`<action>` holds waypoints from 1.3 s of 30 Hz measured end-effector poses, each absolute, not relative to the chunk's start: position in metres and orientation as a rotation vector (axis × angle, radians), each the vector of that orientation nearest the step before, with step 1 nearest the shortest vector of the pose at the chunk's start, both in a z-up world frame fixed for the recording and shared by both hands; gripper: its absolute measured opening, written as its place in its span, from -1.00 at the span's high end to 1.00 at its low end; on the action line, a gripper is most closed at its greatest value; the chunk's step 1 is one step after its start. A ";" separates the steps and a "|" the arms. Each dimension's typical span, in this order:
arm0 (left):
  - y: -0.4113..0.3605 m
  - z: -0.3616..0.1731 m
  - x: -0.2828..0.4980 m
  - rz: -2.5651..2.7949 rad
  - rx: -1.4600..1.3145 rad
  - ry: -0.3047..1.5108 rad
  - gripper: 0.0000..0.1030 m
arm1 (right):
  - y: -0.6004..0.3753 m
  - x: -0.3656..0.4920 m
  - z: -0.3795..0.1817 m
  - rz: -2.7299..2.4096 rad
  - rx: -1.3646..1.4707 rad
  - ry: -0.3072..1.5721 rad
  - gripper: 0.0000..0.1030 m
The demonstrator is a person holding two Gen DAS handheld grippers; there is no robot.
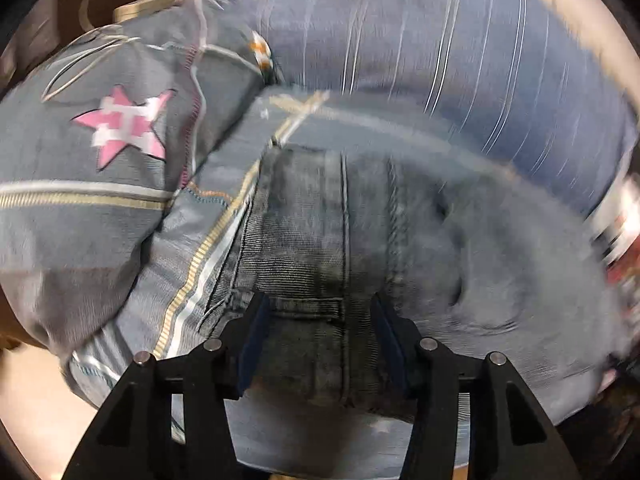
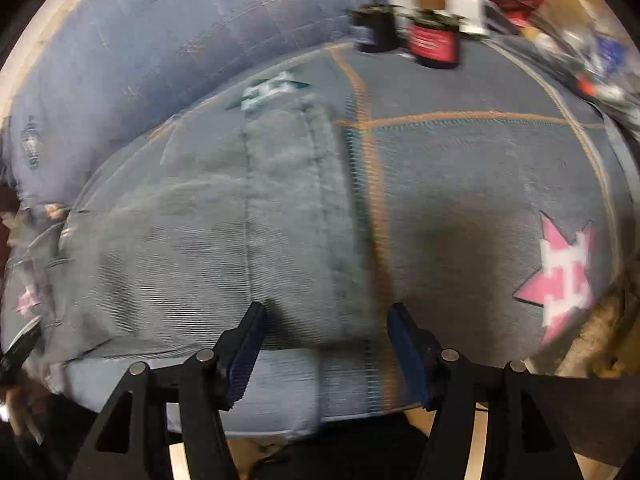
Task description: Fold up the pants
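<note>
Both jaws stand apart, holding nothing: our left gripper (image 1: 318,312) and right gripper (image 2: 326,320) hover over the pants (image 2: 208,240), spread flat on the quilt (image 2: 460,184), apparently for folding.

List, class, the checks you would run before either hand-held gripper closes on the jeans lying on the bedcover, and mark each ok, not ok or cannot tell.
1. Left hand-held gripper open: ok, pads apart, nothing pinched.
2. Right hand-held gripper open: ok, pads apart, nothing pinched.
3. Jeans lie between the left pads: ok, a stitched seam runs between them.
4. Jeans edge sits within the right gap: ok, the edge falls between the pads.
5. Only denim will be caught, not the bedcover: cannot tell, the picture is blurred.
6. Jeans lie flat: not ok, wrinkles show in the left view.
</note>
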State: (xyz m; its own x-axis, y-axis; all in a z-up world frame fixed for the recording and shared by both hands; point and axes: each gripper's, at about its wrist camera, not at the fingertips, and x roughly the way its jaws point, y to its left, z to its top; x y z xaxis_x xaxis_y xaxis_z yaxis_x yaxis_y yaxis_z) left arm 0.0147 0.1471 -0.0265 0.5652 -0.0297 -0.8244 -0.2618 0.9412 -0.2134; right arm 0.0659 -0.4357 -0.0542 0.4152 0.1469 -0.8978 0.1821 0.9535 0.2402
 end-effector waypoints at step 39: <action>0.203 -0.080 -0.002 0.304 -0.585 0.983 0.83 | -0.289 0.091 -0.063 0.294 0.107 1.102 -0.44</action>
State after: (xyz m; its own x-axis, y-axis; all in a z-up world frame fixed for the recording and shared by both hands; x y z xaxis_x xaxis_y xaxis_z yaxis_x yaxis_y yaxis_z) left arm -0.0021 0.2032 -0.0802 0.5300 -0.0179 -0.8478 -0.4932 0.8068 -0.3253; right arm 0.0912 -0.2886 -0.0634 0.4178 0.2870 -0.8620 -0.1810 0.9561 0.2306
